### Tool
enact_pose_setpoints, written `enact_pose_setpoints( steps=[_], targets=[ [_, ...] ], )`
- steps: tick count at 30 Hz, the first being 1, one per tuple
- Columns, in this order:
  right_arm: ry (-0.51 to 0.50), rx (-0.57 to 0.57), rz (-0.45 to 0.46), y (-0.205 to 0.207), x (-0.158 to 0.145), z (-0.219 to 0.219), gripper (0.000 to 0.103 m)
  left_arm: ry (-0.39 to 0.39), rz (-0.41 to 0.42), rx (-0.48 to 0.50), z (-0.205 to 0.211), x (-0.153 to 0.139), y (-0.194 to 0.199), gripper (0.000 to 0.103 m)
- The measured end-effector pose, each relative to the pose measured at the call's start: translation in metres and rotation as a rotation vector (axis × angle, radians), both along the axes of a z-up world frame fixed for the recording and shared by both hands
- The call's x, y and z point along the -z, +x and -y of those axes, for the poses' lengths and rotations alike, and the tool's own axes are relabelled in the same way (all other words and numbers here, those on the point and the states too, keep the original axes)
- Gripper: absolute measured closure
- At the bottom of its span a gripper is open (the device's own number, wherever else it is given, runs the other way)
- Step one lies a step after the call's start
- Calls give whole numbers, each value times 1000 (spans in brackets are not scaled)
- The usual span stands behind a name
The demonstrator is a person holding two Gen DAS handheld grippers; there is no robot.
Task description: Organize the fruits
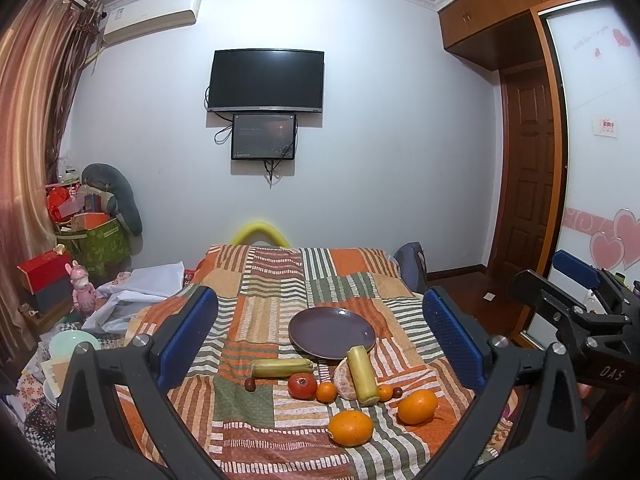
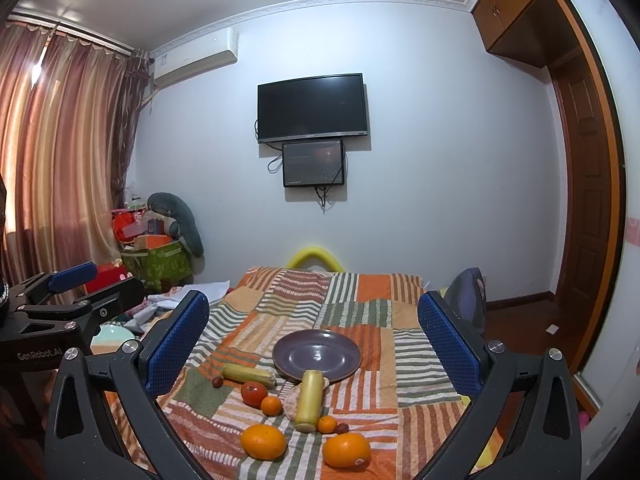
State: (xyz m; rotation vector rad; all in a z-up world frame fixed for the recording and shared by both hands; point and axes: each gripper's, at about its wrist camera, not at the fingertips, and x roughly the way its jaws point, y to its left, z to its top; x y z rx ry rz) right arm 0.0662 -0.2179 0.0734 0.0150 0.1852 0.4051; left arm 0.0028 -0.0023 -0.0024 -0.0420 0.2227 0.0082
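Observation:
An empty purple plate (image 1: 332,332) (image 2: 317,354) lies on a patchwork cloth. In front of it lie two yellow-green cane pieces (image 1: 282,367) (image 1: 362,376), a peeled citrus (image 1: 345,382), a red persimmon (image 1: 302,386), two small tangerines (image 1: 326,392) (image 1: 385,393), two dark jujubes (image 1: 249,385) (image 1: 397,392) and two large oranges (image 1: 351,428) (image 1: 417,406). My left gripper (image 1: 320,340) is open, empty, held above the fruits. My right gripper (image 2: 314,344) is open, empty, likewise above them. Each shows at the edge of the other's view.
The cloth-covered table (image 1: 360,280) ends at a yellow foam arch (image 1: 259,233). Clutter, boxes and bowls (image 1: 72,344) lie to the left. A dark bag (image 1: 412,264) and wooden floor sit to the right, by a wardrobe (image 1: 592,160).

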Motion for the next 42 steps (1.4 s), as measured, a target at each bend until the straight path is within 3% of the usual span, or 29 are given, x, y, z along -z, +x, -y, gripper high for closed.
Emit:
enact_pose_setpoints(
  steps=[42],
  targets=[
    [7,-4,10,-2,1,0,0,-4,3,10,4,3,-1,0]
  ],
)
